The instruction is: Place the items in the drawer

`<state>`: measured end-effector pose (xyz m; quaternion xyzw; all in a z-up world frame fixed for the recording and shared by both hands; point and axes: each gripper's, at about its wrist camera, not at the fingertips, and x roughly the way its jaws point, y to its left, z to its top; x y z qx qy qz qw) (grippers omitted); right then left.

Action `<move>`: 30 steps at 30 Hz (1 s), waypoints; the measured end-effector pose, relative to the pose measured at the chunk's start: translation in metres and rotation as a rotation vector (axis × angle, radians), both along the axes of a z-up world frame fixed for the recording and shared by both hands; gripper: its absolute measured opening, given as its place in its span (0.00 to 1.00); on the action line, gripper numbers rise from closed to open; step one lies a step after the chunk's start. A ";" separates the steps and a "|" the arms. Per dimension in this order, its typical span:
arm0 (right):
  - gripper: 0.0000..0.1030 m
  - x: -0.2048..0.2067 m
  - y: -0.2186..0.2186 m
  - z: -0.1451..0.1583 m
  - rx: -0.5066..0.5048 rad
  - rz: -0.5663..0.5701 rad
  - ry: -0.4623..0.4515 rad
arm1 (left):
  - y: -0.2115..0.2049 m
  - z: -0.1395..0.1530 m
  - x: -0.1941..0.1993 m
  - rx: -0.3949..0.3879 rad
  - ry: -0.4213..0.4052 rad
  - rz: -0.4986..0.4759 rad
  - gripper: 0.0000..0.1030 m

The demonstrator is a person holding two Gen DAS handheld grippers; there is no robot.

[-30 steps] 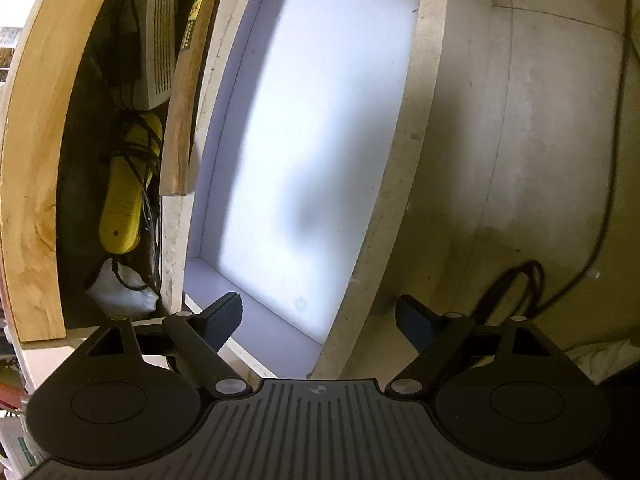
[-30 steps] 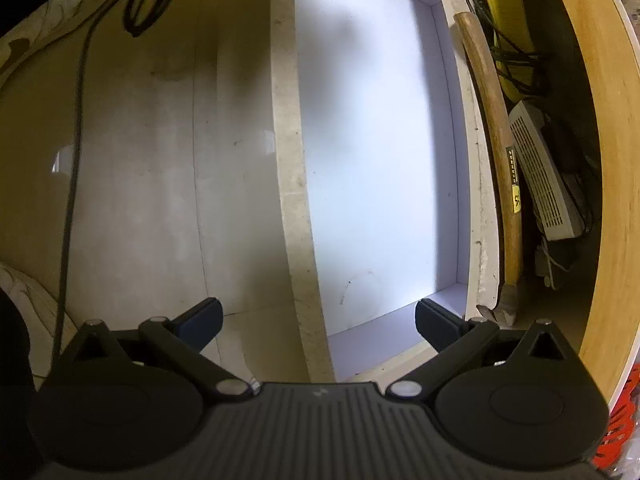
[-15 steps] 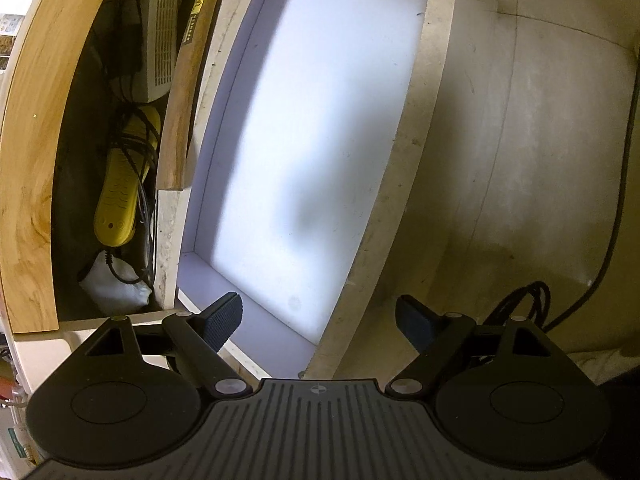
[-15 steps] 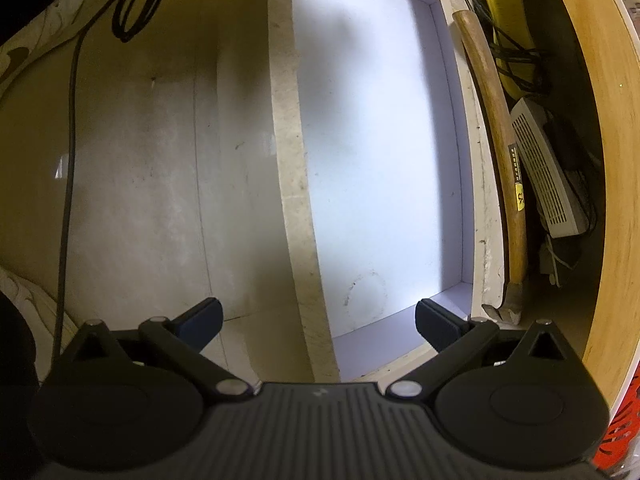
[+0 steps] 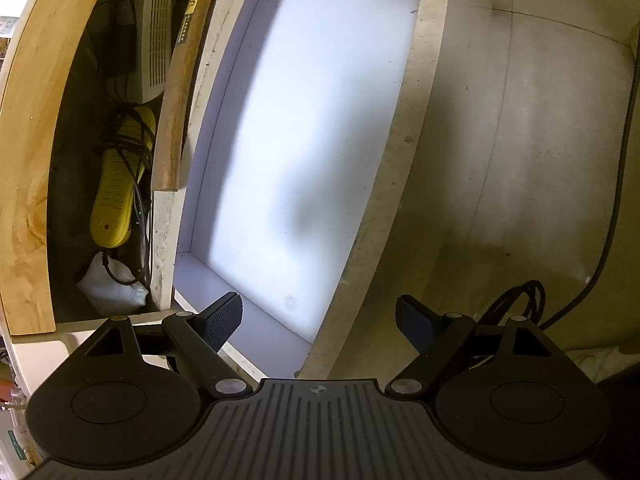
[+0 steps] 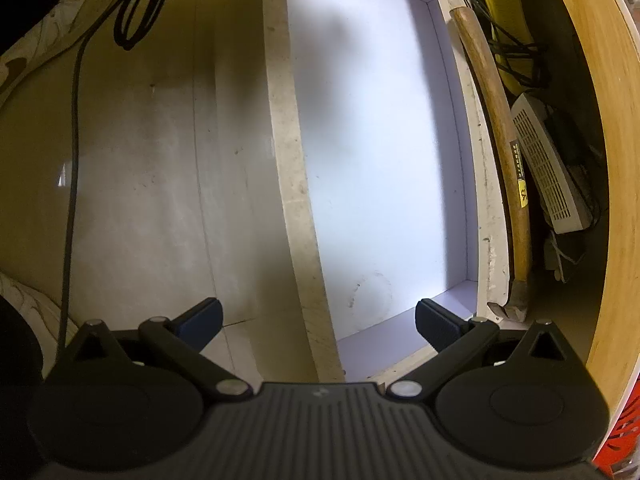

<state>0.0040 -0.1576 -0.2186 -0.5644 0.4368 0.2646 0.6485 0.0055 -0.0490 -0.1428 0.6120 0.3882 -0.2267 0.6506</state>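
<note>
White and bare, the floor of the open drawer [image 5: 320, 128] filled the middle of both wrist views, its pale chipboard walls framing it and a soft shadow lying across the bottom panel. Nothing lay inside it.

From the left wrist camera, the left gripper [image 5: 319, 322] hung above the drawer's near corner with its jaws spread wide and nothing between them; the left finger stood over the drawer's inner edge and the right finger over its outer wall. At about 10 o'clock from that gripper, in the dark cavity beside the drawer, lay a yellow power strip [image 5: 118, 184] wrapped with black cord, a white vented box [image 5: 154, 36] beyond it at 11 o'clock, and a white bundle [image 5: 114, 288] nearer at 9 o'clock. A wooden hammer handle [image 5: 180, 92] rested along the drawer's wall. A coil of black cable [image 5: 516, 300] sat on the pale floor at 3 o'clock.

From the right wrist camera, the right gripper [image 6: 319, 318] was likewise fully open and empty, straddling the drawer's [image 6: 380, 160] front wall. The hammer [image 6: 504, 160] ran along the wall at 2 o'clock, its metal head nearest the gripper, with the power strip [image 6: 504, 16] and the vented box [image 6: 548, 168] beyond. A white shoe [image 6: 56, 36] showed at 10 o'clock beside looped cable [image 6: 140, 12].
</note>
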 end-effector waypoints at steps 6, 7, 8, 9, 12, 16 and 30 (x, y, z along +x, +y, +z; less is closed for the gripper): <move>1.00 0.001 0.005 0.009 -0.007 0.012 0.000 | -0.001 0.001 -0.002 0.002 -0.001 -0.012 0.82; 1.00 0.001 0.007 0.014 -0.007 0.013 0.000 | -0.002 0.002 -0.003 0.004 -0.002 -0.017 0.82; 1.00 0.001 0.010 0.019 -0.007 0.013 -0.002 | -0.002 0.003 -0.004 0.007 -0.004 -0.023 0.82; 1.00 0.002 0.014 0.027 -0.008 0.013 -0.005 | -0.003 0.003 -0.005 0.008 -0.007 -0.030 0.82; 1.00 -0.006 0.024 0.046 -0.011 0.017 -0.007 | -0.005 0.007 -0.011 0.009 -0.014 -0.051 0.82; 1.00 -0.006 0.027 0.061 -0.030 0.045 -0.018 | -0.009 0.014 -0.021 0.002 -0.021 -0.081 0.82; 1.00 -0.049 0.017 0.108 -0.006 0.068 -0.073 | -0.019 0.029 -0.048 -0.037 -0.026 -0.147 0.82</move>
